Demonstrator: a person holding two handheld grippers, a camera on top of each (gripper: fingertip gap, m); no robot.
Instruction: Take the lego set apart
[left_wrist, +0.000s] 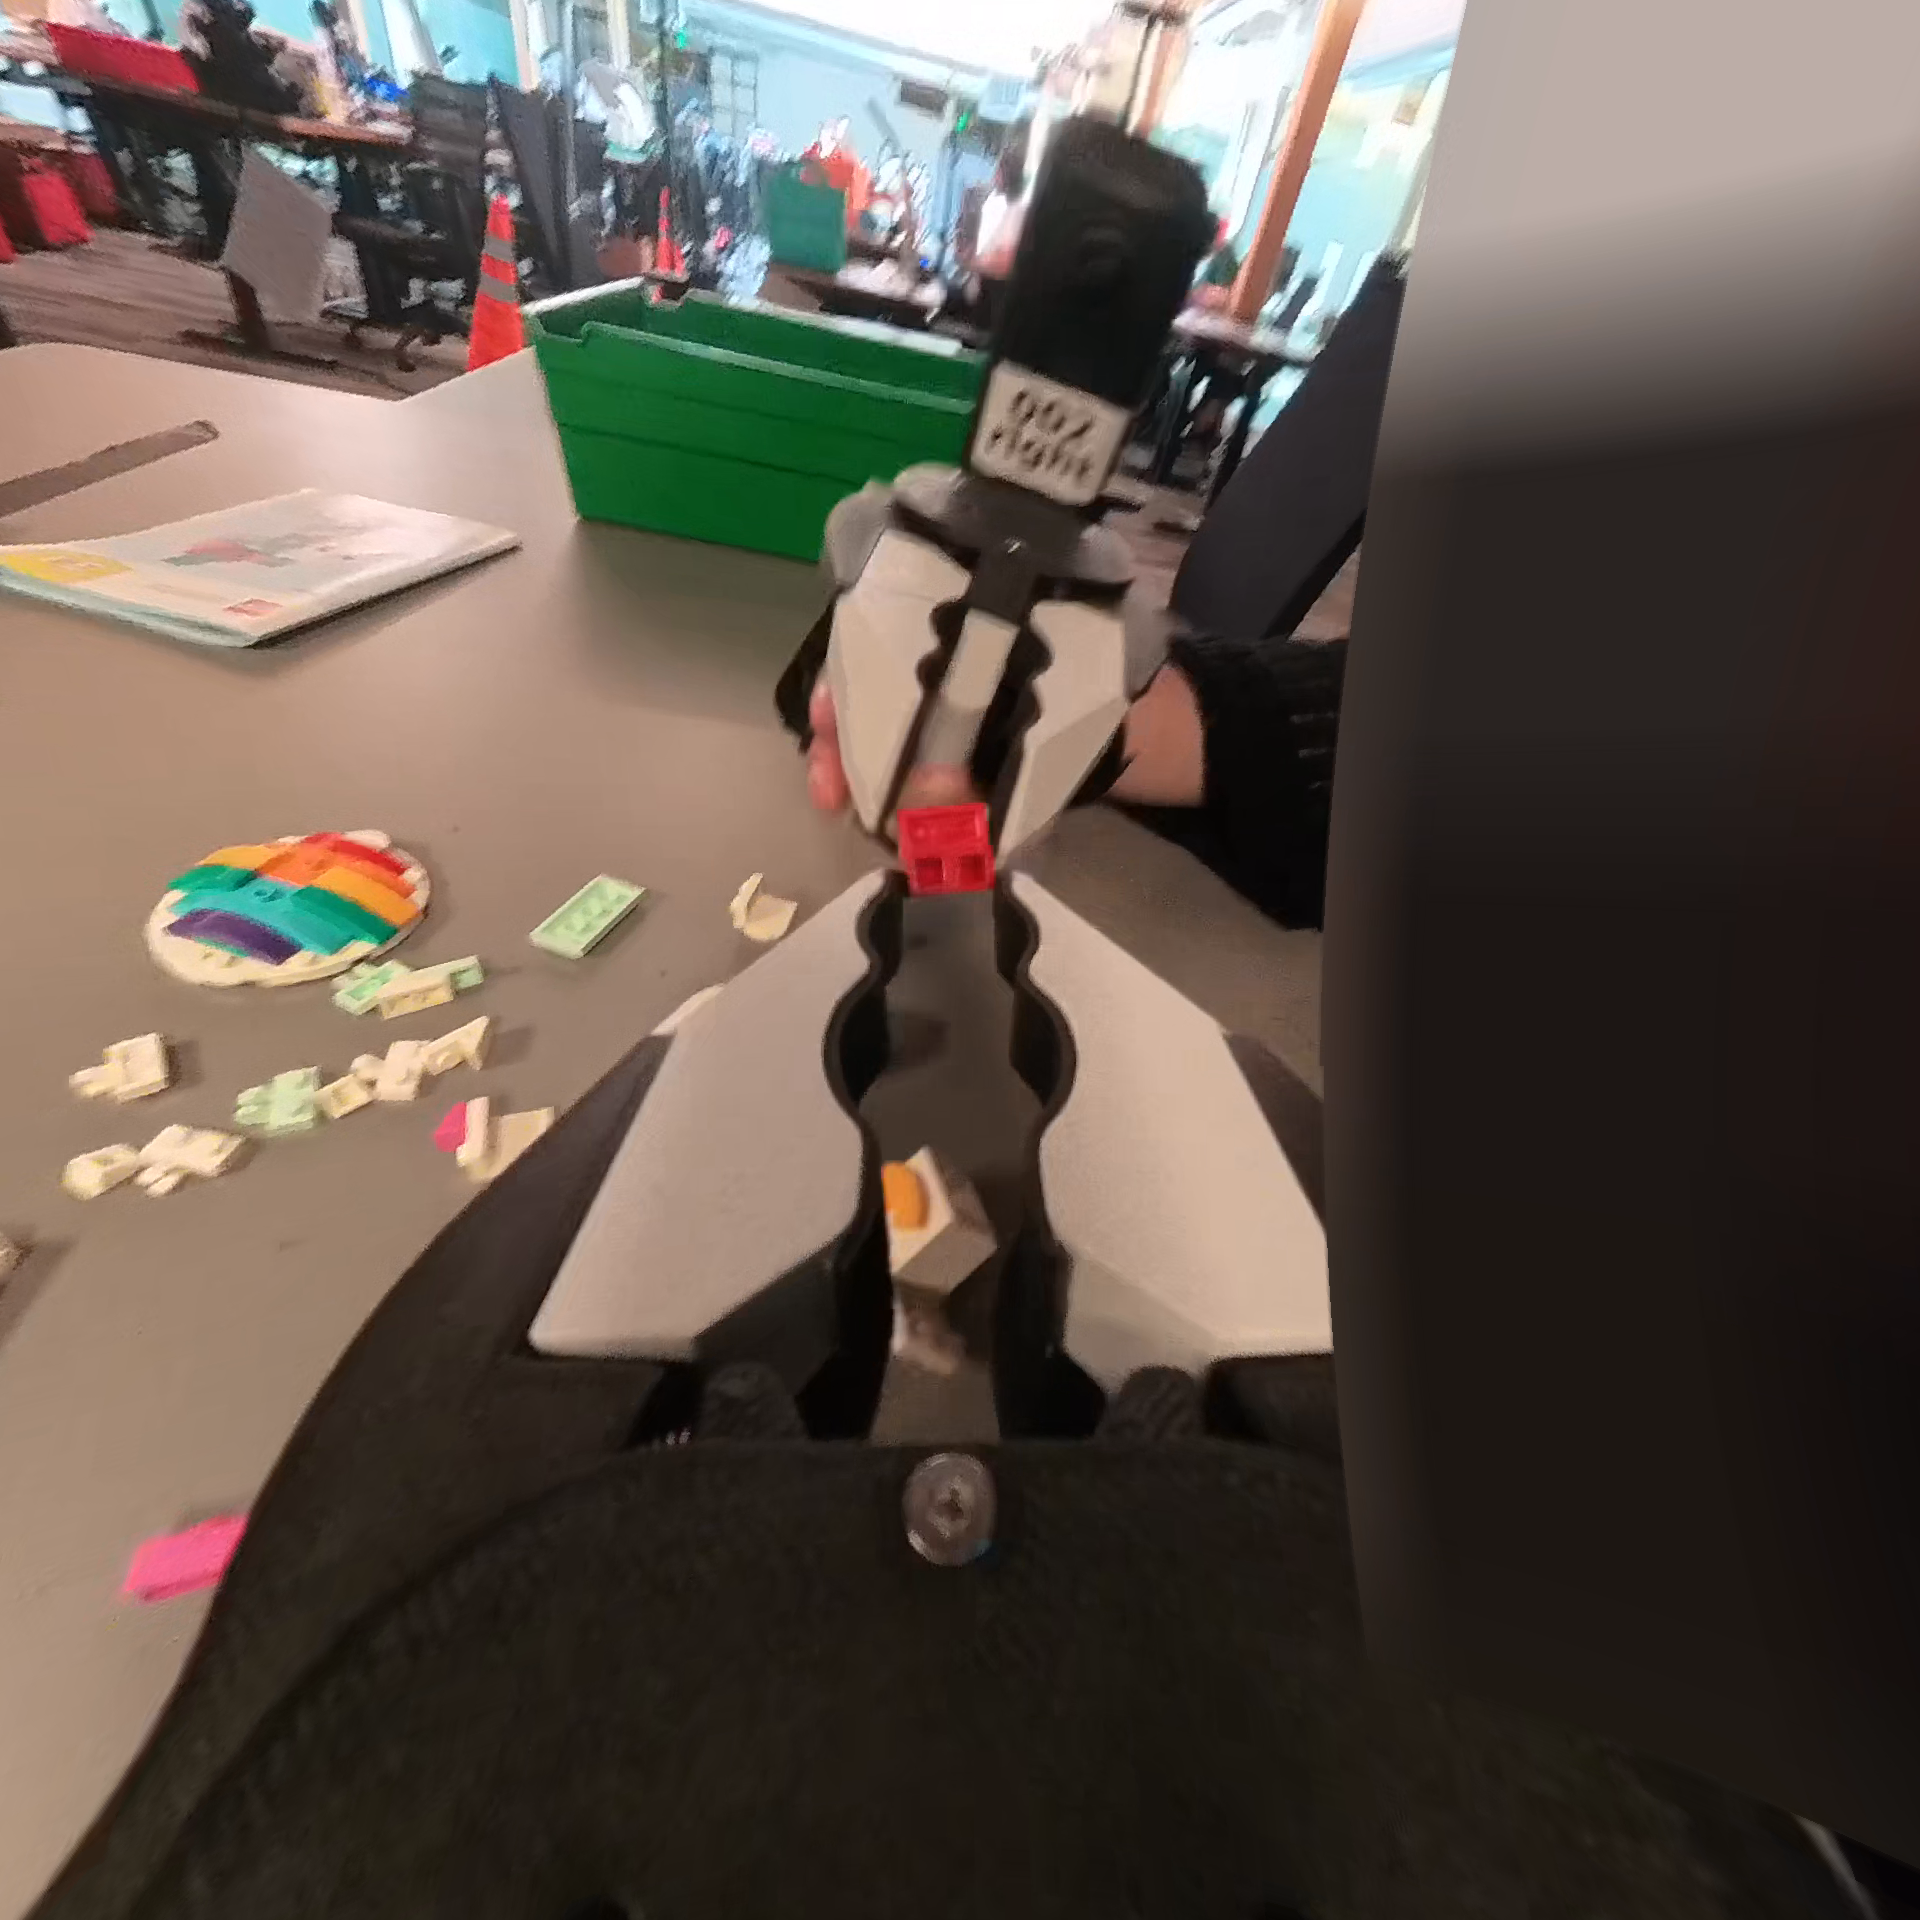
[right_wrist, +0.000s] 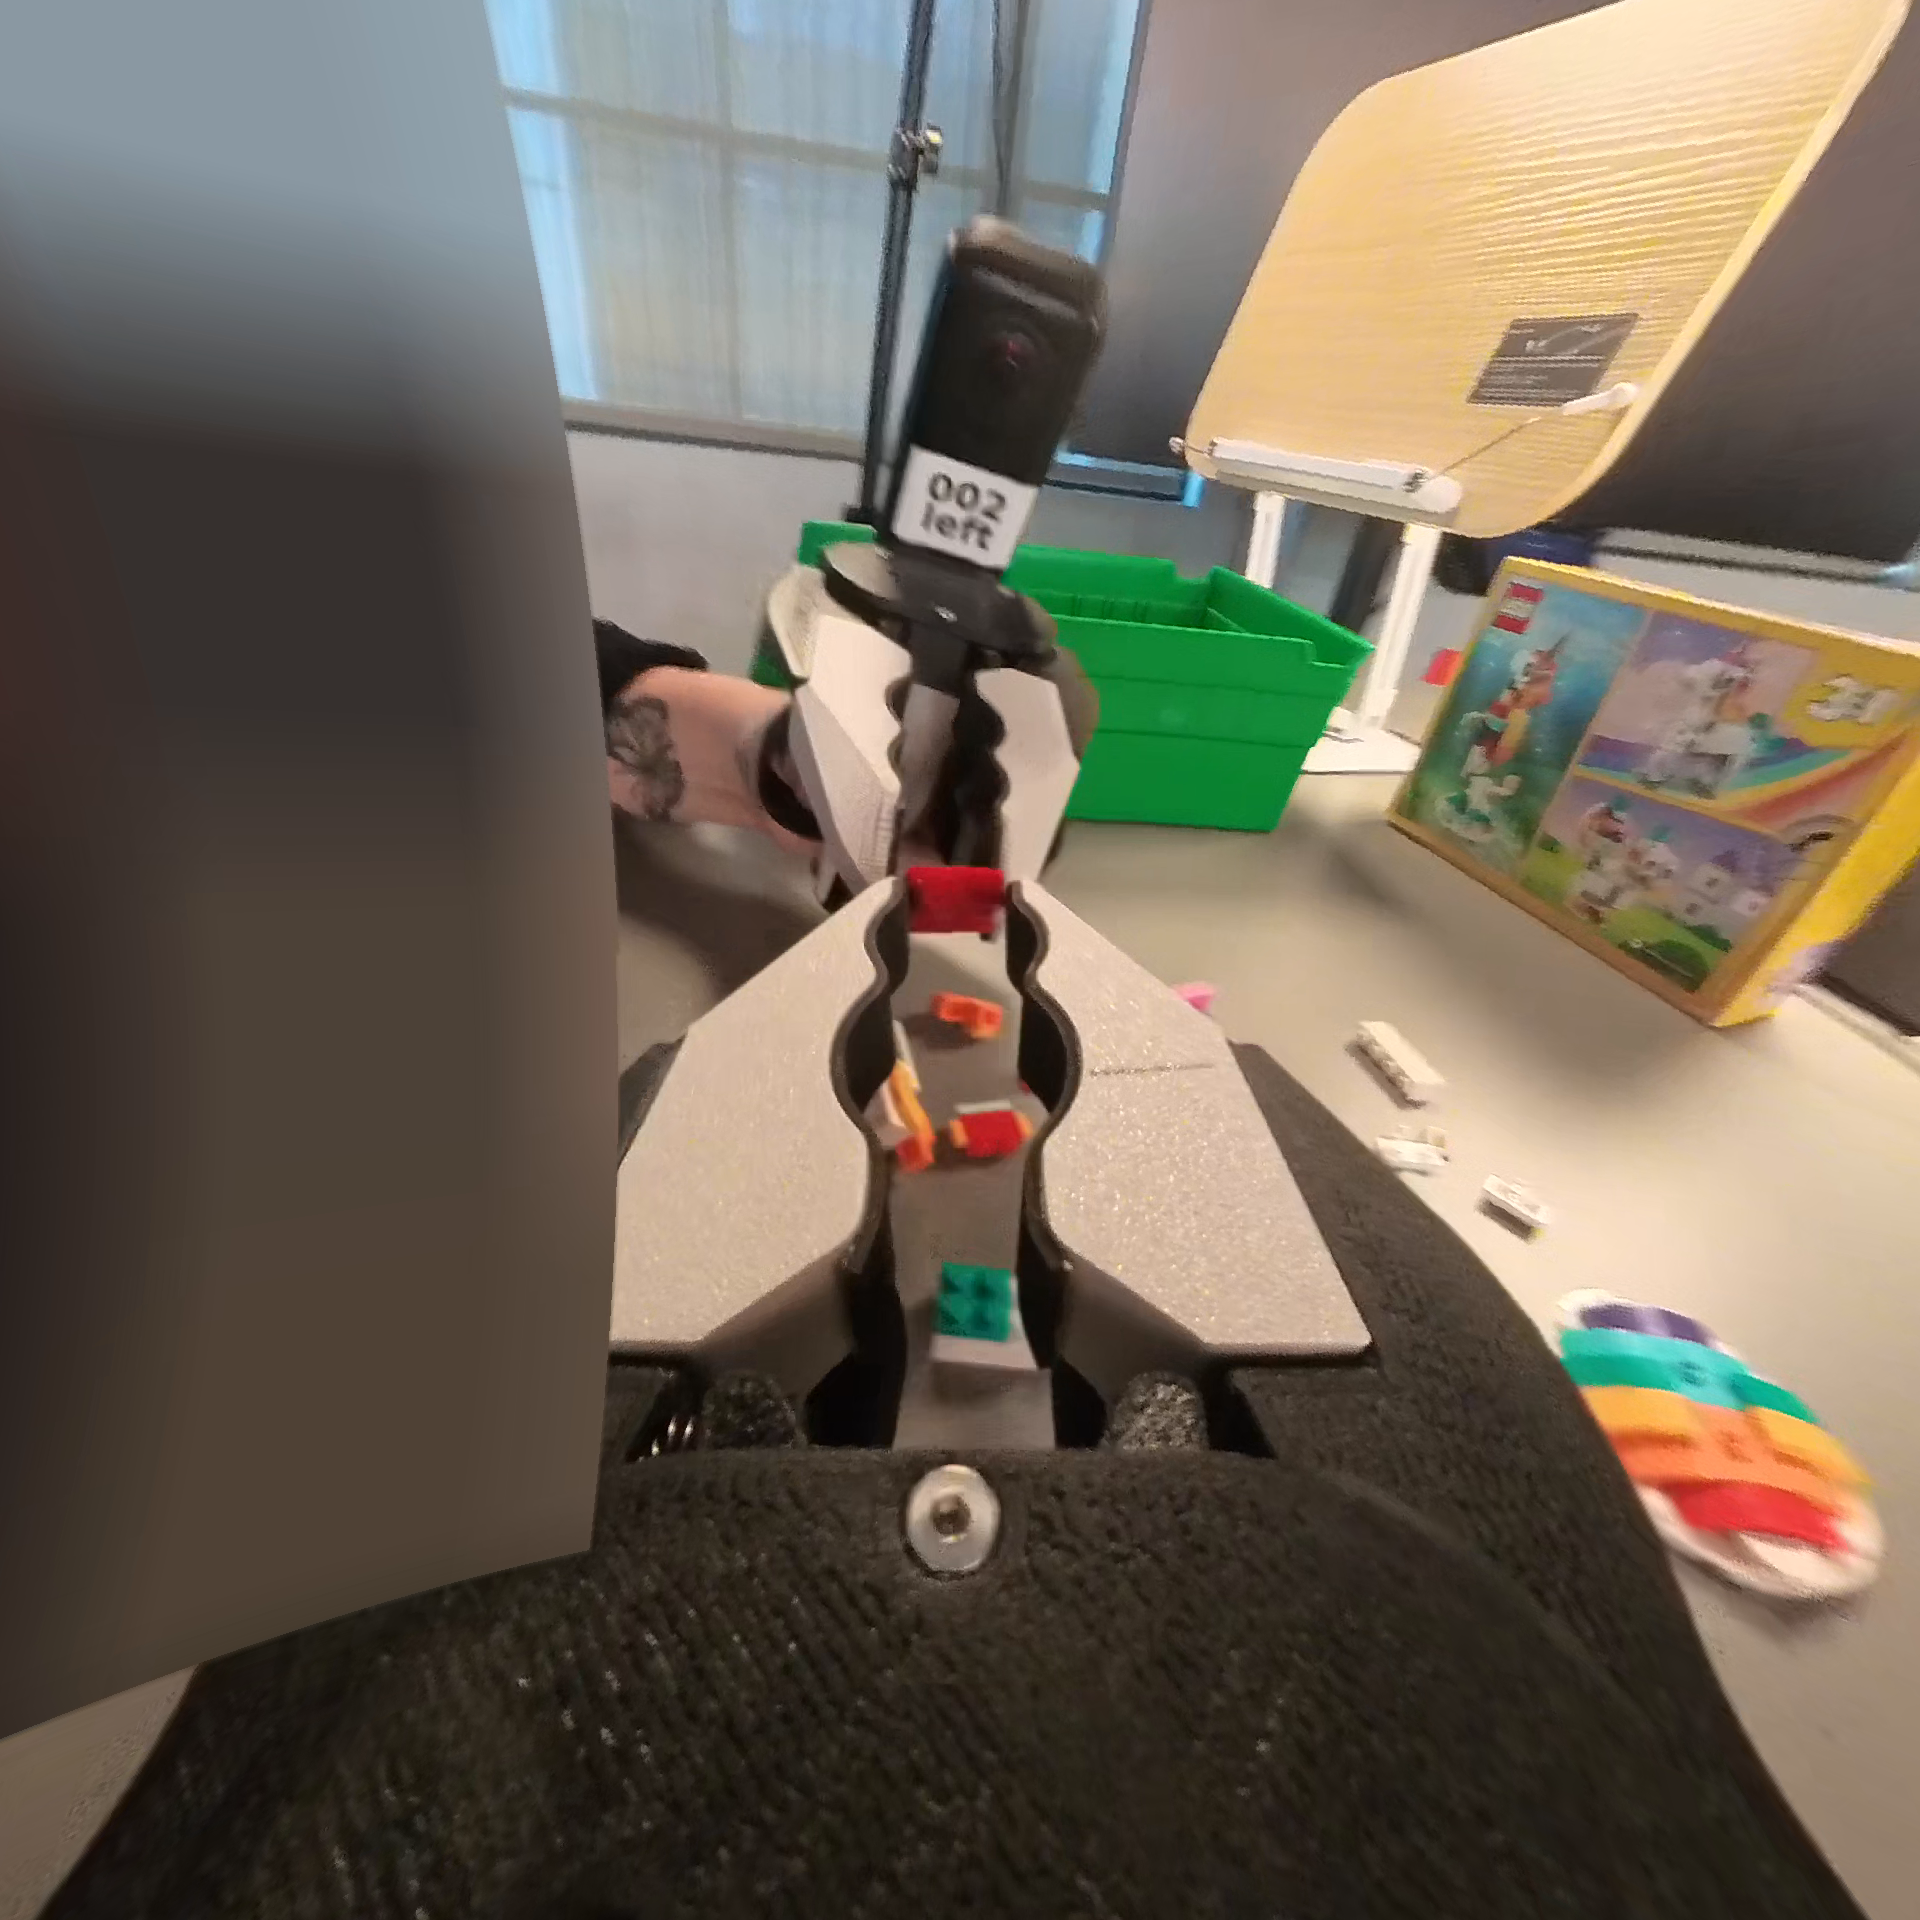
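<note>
A small red lego piece (left_wrist: 943, 847) is held in the air between both grippers, which meet tip to tip. My left gripper (left_wrist: 943, 885) is shut on its near end. The right gripper (left_wrist: 938, 805) faces it from beyond and pinches the far end. In the right wrist view my right gripper (right_wrist: 956, 902) is shut on the same red piece (right_wrist: 954, 899), with the left gripper (right_wrist: 940, 860) opposite. A round white disc with a rainbow build (left_wrist: 286, 904) lies on the grey table (left_wrist: 623, 727); it also shows in the right wrist view (right_wrist: 1714, 1455).
Several loose white, mint and pink pieces (left_wrist: 405, 1060) lie near the disc. Orange and red pieces (right_wrist: 987, 1127) and a teal brick (right_wrist: 974, 1314) lie under the right gripper. A green bin (left_wrist: 748, 436), an instruction booklet (left_wrist: 249, 566) and the set's box (right_wrist: 1662, 790) stand around.
</note>
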